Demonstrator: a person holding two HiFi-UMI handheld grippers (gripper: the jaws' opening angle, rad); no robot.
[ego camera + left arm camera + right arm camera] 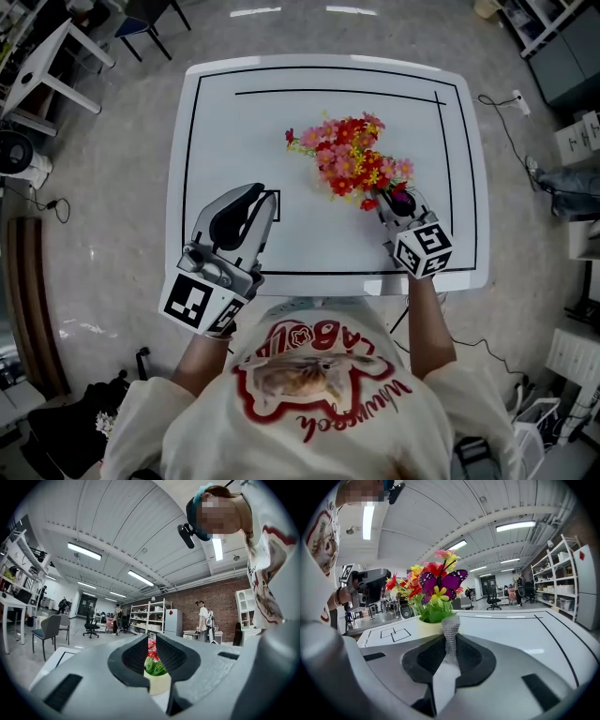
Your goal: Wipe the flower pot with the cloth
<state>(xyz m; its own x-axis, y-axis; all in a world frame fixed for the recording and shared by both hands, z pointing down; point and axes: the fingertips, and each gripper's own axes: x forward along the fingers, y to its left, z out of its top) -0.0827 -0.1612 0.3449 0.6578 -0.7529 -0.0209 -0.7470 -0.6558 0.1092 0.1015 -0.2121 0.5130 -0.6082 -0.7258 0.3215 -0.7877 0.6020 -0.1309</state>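
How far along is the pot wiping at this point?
Done: the cloth is picked up, pinched in the shut right tool. In hand: that tool sits close to the pot beneath the flowers; whether the cloth touches the pot can't be told. The left tool is shut and empty, off to the side. Left: the wiping itself.
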